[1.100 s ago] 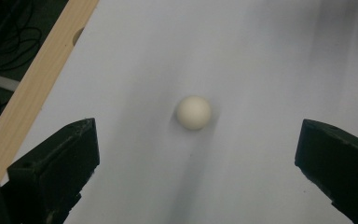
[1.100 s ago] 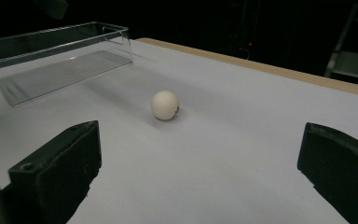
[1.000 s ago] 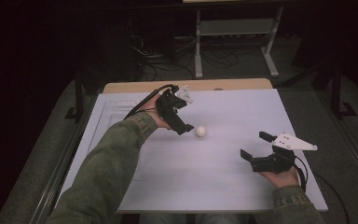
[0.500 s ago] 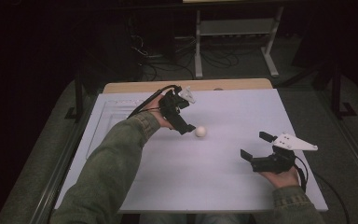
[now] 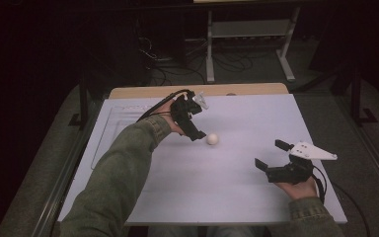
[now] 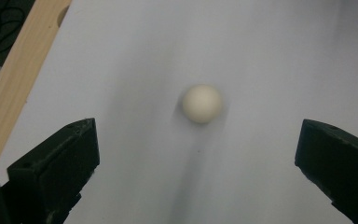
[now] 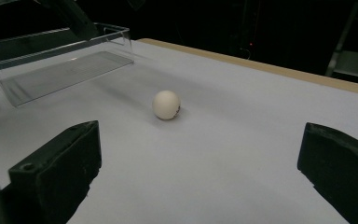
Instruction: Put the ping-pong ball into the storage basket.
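pickup is not yet happening: ball (image 5: 212, 139) is sitting free on the white table (image 5: 187, 197), just beside the left gripper (image 5: 195, 134), whose jaws are gaping wide on either side of it. right gripper (image 5: 271, 157) is waiting well apart, jaws spread too. clear tray (image 7: 60, 56) is lying nearby; nothing is blocking the grab.

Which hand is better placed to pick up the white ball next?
Left. The left tool hangs just beside the white ball, its jaws open with the ball between and ahead of them in the left gripper view. The right tool, also open, sits farther off near the table's front right.
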